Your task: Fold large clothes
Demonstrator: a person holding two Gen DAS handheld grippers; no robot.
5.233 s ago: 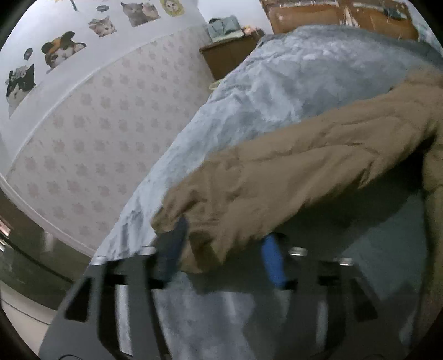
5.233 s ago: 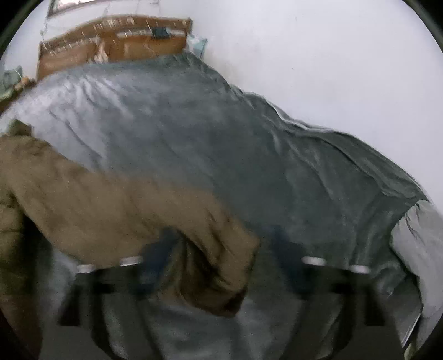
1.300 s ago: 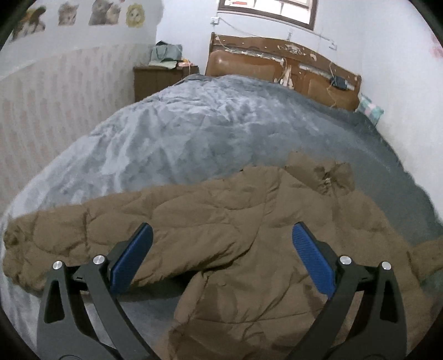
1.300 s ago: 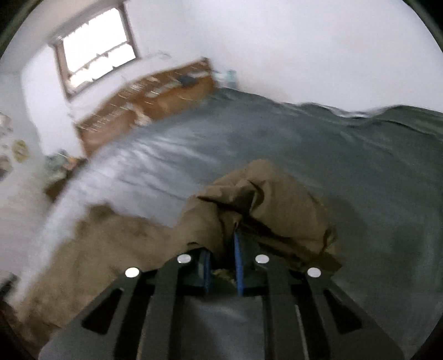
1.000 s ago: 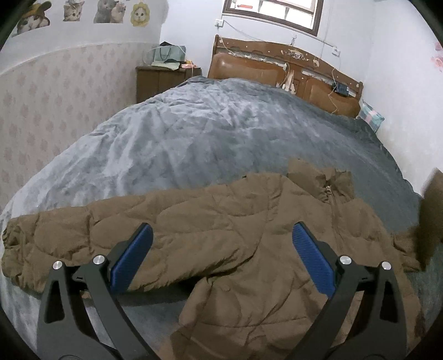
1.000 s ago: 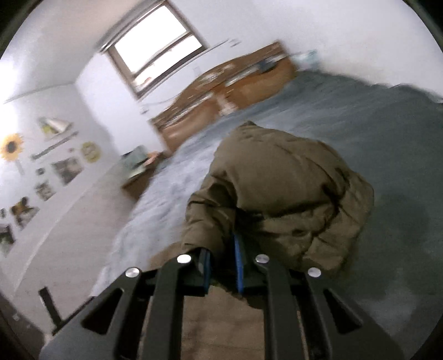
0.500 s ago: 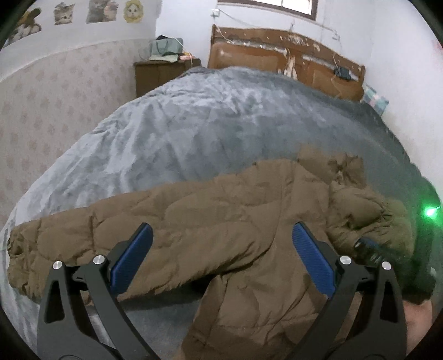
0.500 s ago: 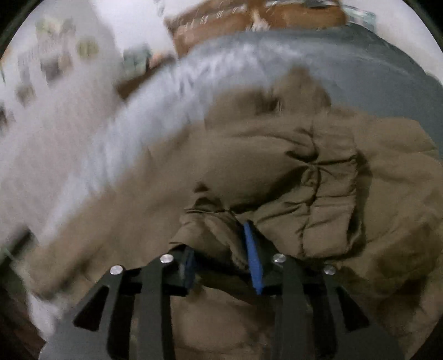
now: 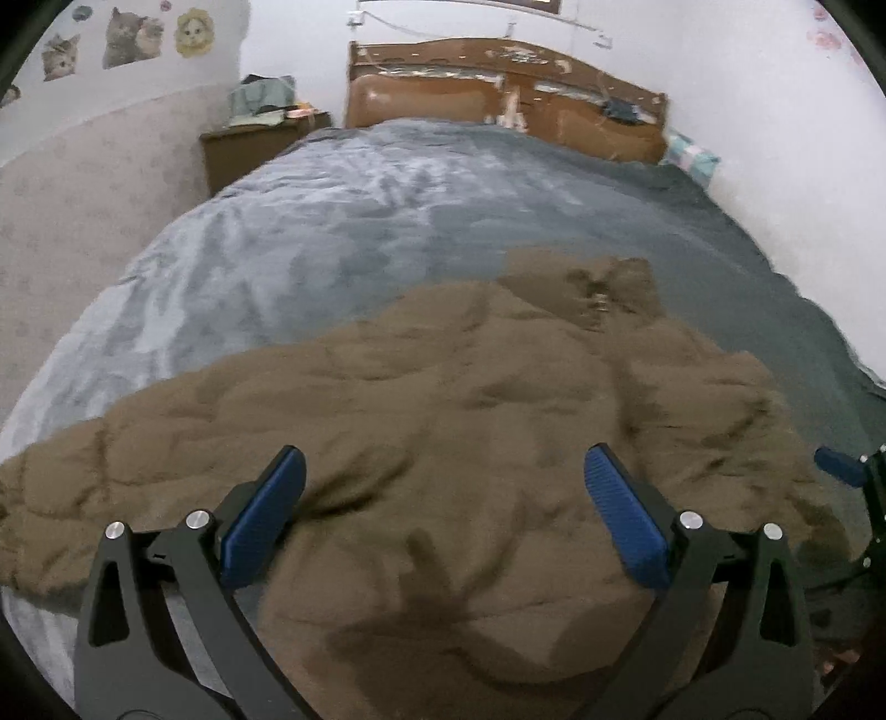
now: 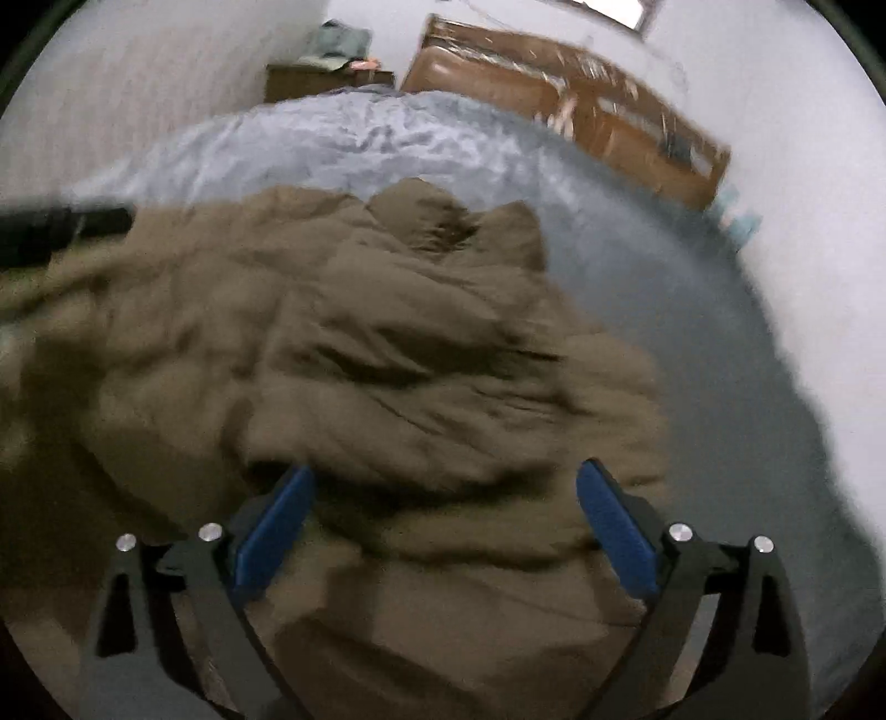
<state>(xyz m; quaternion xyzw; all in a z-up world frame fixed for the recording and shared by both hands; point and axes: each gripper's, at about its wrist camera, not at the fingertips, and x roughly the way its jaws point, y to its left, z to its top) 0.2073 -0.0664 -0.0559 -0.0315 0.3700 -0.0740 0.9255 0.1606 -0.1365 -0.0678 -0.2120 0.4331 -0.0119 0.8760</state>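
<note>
A brown quilted jacket (image 9: 443, 421) lies spread on the grey bed (image 9: 343, 221), collar toward the headboard, one sleeve stretched out to the left. Its right sleeve is folded in over the body (image 10: 421, 399). My left gripper (image 9: 443, 498) is open and empty, hovering over the jacket's lower body. My right gripper (image 10: 443, 509) is open and empty over the folded sleeve; a blue fingertip (image 9: 839, 468) of it shows at the right edge of the left wrist view. The right wrist view is blurred.
A wooden headboard (image 9: 498, 83) stands at the far end, a nightstand (image 9: 249, 149) with folded items to its left. A white wall (image 9: 775, 138) runs close along the bed's right side. A patterned wall with cat stickers (image 9: 127, 39) is left.
My right gripper carried the right sleeve over the jacket body, then opened and let it go. My left gripper stayed open and moved slightly closer over the jacket.
</note>
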